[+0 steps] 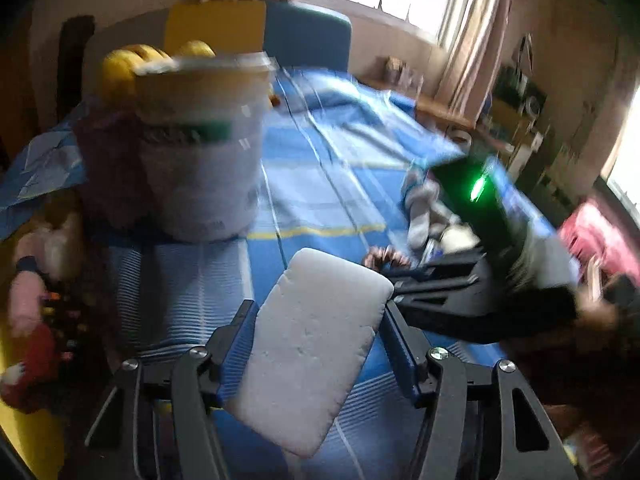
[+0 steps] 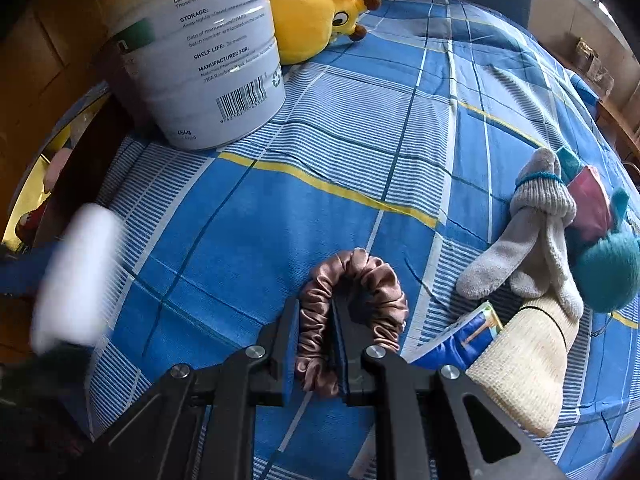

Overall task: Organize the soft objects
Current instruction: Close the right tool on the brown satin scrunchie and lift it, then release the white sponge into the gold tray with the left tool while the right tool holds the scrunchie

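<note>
My left gripper (image 1: 318, 316) is shut on a white rectangular sponge (image 1: 316, 344) and holds it above the blue checked bedspread (image 1: 320, 184). The sponge also shows blurred at the left of the right wrist view (image 2: 76, 276). My right gripper (image 2: 314, 316) is shut on one side of a brown satin scrunchie (image 2: 360, 280) just over the bedspread (image 2: 360, 128). The right gripper shows in the left wrist view (image 1: 384, 260), right of the sponge. A grey sock (image 2: 532, 232), a teal knitted toy (image 2: 608, 264) and a beige woven roll (image 2: 520, 368) lie to the right.
A large white tin (image 2: 200, 52) stands at the back left, also in the left wrist view (image 1: 200, 148). A yellow plush toy (image 2: 316, 12) lies behind it. Soft toys (image 1: 28, 300) sit off the bed's left edge. A blue packet (image 2: 460, 340) lies by the roll.
</note>
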### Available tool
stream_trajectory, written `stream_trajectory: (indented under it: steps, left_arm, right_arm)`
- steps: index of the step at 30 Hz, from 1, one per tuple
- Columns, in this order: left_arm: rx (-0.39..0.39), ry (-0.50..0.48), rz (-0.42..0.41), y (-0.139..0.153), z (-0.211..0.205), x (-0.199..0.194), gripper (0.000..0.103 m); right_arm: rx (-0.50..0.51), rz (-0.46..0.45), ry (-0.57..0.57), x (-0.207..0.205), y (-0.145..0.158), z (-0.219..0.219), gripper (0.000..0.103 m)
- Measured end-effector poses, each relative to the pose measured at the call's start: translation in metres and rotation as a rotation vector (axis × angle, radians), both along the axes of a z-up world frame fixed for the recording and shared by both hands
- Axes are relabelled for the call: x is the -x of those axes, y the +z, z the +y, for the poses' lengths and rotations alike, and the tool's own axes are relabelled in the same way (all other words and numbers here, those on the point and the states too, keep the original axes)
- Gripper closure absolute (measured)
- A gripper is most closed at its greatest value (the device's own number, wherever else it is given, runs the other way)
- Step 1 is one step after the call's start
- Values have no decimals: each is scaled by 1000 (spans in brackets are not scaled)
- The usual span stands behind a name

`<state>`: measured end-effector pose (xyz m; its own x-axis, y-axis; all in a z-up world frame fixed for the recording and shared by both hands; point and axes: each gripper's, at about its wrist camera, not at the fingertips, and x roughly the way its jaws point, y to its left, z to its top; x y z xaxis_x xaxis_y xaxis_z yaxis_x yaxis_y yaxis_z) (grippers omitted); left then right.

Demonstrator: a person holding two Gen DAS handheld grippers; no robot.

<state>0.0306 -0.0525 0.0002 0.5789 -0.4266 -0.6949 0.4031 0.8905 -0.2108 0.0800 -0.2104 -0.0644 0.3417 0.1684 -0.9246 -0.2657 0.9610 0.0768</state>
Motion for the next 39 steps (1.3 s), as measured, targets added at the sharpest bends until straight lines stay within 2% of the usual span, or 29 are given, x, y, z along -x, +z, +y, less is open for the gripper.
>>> stream_trajectory:
  steps: [3,6,9,12,13,15,19,21,23,26,29,34,39]
  left_arm:
    - [70,56,-1,24,33,5,41]
    - [162,155,7,49,85,4,41]
    - [231,322,12,66,154,-1,40]
    - [256,487,56,60,215,-12,40]
    - [249,566,85,52,240,-20,40]
    - [263,661,147,35,275,-34,40]
    - [303,779,283,-5,313,-64,39]
    - [312,805,315,-20,321,-76,37]
    - [289,838,342,-32,324,-92,36]
    - [300,862,375,-46,327,-108,29]
    - [291,877,387,-47,326,-111,27]
    - [172,875,267,-28,317,-95,22]
    - [155,839,233,-21,306,-68,22]
  right_arm:
    - [20,-9,8,-9,2,6,88]
    - [45,-24,20,-5,2,12,88]
    - [45,-25,21,-7,2,10,88]
    - [51,-27,23,-6,2,10,88]
    - [52,-28,24,-6,2,10,88]
    - [53,-29,25,-5,3,10,88]
    - [48,-26,18,-5,3,10,88]
    - [48,-27,15,-4,3,10,88]
    - [51,-27,16,-5,3,10,88]
    - [50,-26,14,-5,2,10,88]
    - [51,-26,12,-6,2,10,88]
    - [61,-30,7,-6,1,12,88]
    - [65,-30,-12,-6,1,12,88]
